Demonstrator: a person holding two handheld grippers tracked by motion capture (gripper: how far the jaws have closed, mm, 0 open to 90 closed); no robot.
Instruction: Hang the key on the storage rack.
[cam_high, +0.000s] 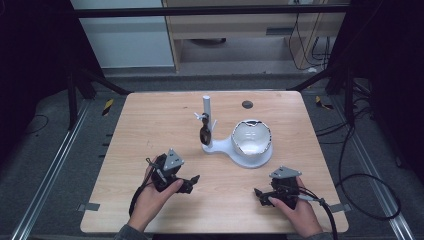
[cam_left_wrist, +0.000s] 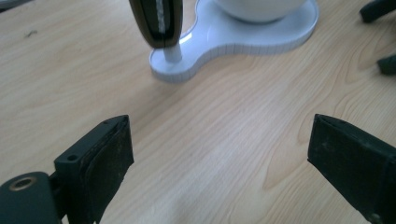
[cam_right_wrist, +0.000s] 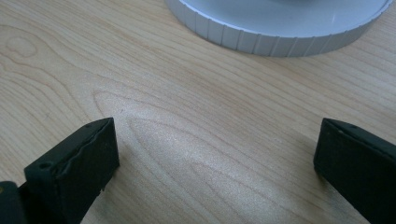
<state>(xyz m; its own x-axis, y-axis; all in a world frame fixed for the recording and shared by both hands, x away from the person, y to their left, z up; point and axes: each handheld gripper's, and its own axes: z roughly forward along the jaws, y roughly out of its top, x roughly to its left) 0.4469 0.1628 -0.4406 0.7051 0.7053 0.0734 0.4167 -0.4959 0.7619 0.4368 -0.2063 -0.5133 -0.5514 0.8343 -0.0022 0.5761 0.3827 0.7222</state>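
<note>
Wooden bench (cam_high: 150, 150) carrying one white stand (cam_high: 227, 147) set near the middle, its flat base running from a thin upright post (cam_high: 206, 107) at the left end to a wide round part at the right that cradles a white bowl (cam_high: 251, 137) with a dark-edged rim. Hanging from a peg on that post, a dark pair of sunglasses (cam_high: 204, 134), folded, long axis close to vertical, lower end just above the base beside the post foot; seen edge-on in the left gripper view (cam_left_wrist: 156, 21). Lying ahead and slightly right of the left tongs (cam_high: 192, 182), well apart, across bare wood. Left tongs spread wide and empty (cam_left_wrist: 219, 154), pointed towards the post end of the base. Right tongs (cam_high: 261, 194) likewise spread and empty (cam_right_wrist: 217, 158), low over the bench, facing the round end of the base (cam_right_wrist: 280, 32) rather than the post. Left hand judged the nearer to the sunglasses, with a straight run forward; a closing across the narrow folded width, not along the hanging length, looks the likelier fit
</note>
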